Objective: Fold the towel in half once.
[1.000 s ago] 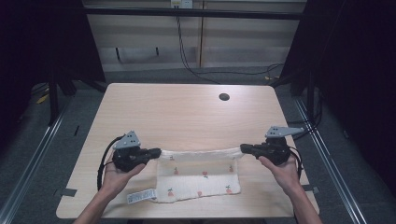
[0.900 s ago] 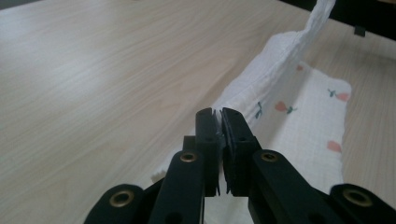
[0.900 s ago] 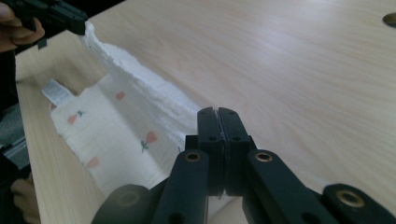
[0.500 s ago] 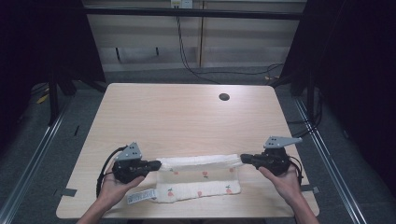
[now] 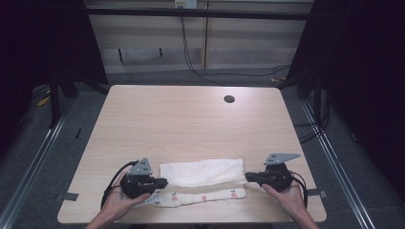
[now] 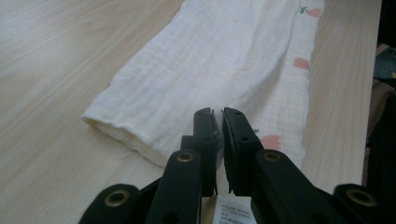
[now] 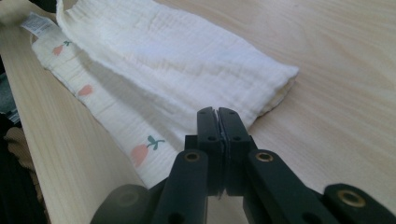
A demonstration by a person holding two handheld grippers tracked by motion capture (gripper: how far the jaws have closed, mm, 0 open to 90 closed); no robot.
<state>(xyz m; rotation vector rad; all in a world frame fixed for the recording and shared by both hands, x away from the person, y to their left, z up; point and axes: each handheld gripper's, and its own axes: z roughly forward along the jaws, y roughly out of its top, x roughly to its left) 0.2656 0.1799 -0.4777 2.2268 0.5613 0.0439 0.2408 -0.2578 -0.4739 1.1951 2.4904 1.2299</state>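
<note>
Cloth comes first in the high view: one white crinkled muslin cloth with small red fruit prints (image 5: 203, 183) lies folded into a long band near the table's front edge, at about six o'clock on the pale wooden table (image 5: 181, 119). We see two grippers, the left gripper (image 5: 161, 182) at the cloth's nine o'clock end and the right gripper (image 5: 248, 177) at its three o'clock end, each at a corner of the upper fold, in our judgement to lay it down straight and flat.

In the left gripper view, the jaws have just been opening a little; a narrow slit shows between them with an edge of cloth (image 6: 224, 60) in it, and we cannot tell whether they pinch it. One white label (image 6: 233, 212) pokes out below.

In the right gripper view, the jaws are pressed together on the fold's corner (image 7: 177, 65), and we count three red prints along the lower layer.
</note>
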